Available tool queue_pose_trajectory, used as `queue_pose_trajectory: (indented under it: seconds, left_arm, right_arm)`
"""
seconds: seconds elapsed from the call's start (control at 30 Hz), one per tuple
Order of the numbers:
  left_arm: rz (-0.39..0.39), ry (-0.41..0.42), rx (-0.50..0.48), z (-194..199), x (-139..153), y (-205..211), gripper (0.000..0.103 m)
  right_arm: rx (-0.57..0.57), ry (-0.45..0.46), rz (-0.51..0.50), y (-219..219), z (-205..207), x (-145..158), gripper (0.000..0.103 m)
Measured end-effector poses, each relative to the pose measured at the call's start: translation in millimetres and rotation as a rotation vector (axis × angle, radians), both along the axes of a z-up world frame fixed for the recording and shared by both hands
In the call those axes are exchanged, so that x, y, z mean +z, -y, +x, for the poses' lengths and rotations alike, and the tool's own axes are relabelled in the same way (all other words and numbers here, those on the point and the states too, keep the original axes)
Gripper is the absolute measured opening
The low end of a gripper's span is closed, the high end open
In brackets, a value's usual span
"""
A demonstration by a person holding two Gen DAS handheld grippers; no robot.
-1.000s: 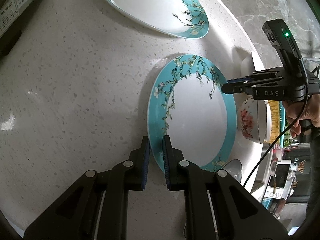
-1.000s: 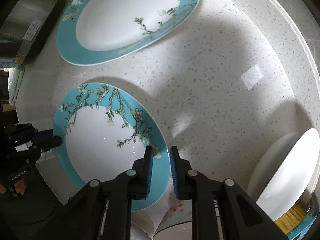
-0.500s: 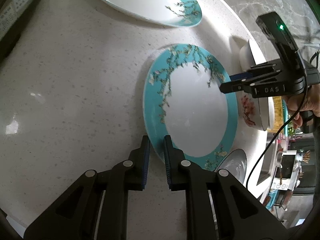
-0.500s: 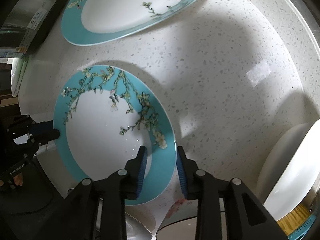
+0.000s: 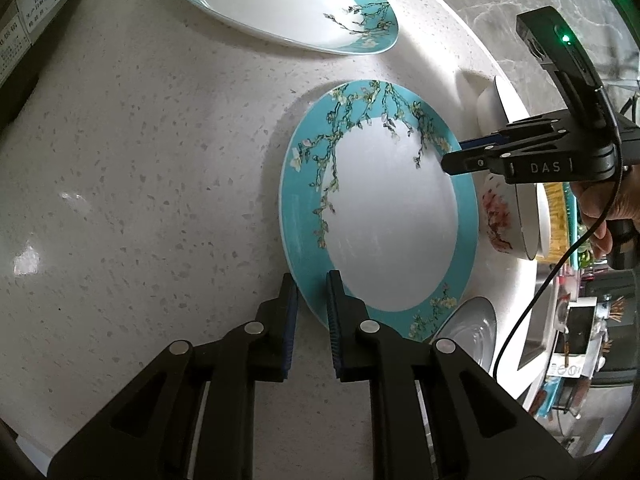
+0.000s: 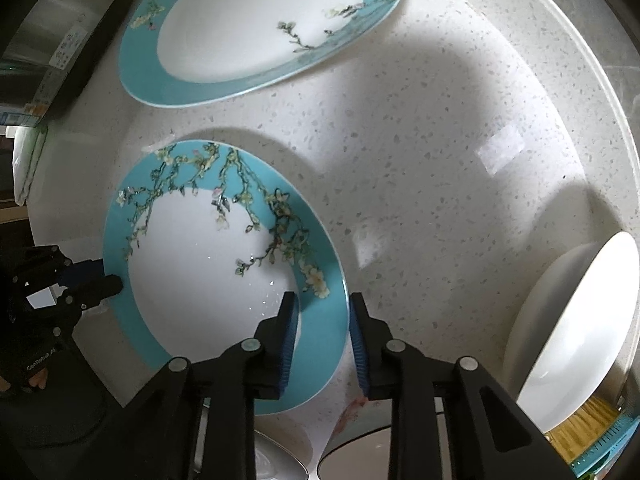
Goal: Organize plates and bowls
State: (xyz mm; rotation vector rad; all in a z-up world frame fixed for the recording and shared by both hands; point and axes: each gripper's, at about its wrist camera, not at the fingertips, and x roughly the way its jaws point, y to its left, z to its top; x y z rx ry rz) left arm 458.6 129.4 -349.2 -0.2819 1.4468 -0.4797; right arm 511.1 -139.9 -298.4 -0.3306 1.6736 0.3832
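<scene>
A teal-rimmed plate with a blossom pattern [image 5: 384, 216] lies on the speckled counter; it also shows in the right wrist view [image 6: 208, 264]. My left gripper [image 5: 312, 300] is open with the plate's near rim between its fingers. My right gripper [image 6: 324, 316] is open and straddles the opposite rim; it shows in the left wrist view [image 5: 460, 156] too. A second, larger teal plate [image 5: 280, 4] lies further back, also seen in the right wrist view [image 6: 260, 28].
A floral bowl [image 5: 504, 220] and a white bowl [image 6: 576, 328] sit by the counter edge. A glass bowl [image 5: 468, 328] sits beside the plate. A dark appliance [image 5: 28, 24] stands at the far left. The counter edge [image 5: 520, 272] runs along the right.
Both grippers have opened wider and moved in so that the plate's rim sits between their fingers. The plate has stayed on the counter.
</scene>
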Motion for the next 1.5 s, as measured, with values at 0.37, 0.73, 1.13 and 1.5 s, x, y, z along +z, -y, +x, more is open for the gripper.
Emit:
queue_pose_trajectory:
  seconds: [0.37, 0.73, 1.13, 1.5]
  left_arm:
    - [-0.051, -0.04, 0.037, 3, 8, -13, 0.011]
    - [-0.076, -0.016, 0.048, 5, 28, -24, 0.011]
    - [-0.092, -0.003, 0.014, -6, 50, -24, 0.011]
    - [-0.085, -0.012, -0.072, -36, 61, -18, 0.011]
  right_arm:
    - [-0.011, -0.002, 0.006, -1, 2, 3, 0.027]
    - [-0.008, 0.003, 0.004, -1, 8, 23, 0.024]
    - [-0.027, 0.034, 0.016, 5, -7, 43, 0.022]
    - [-0.096, 0.037, 0.035, 30, -52, 51, 0.02]
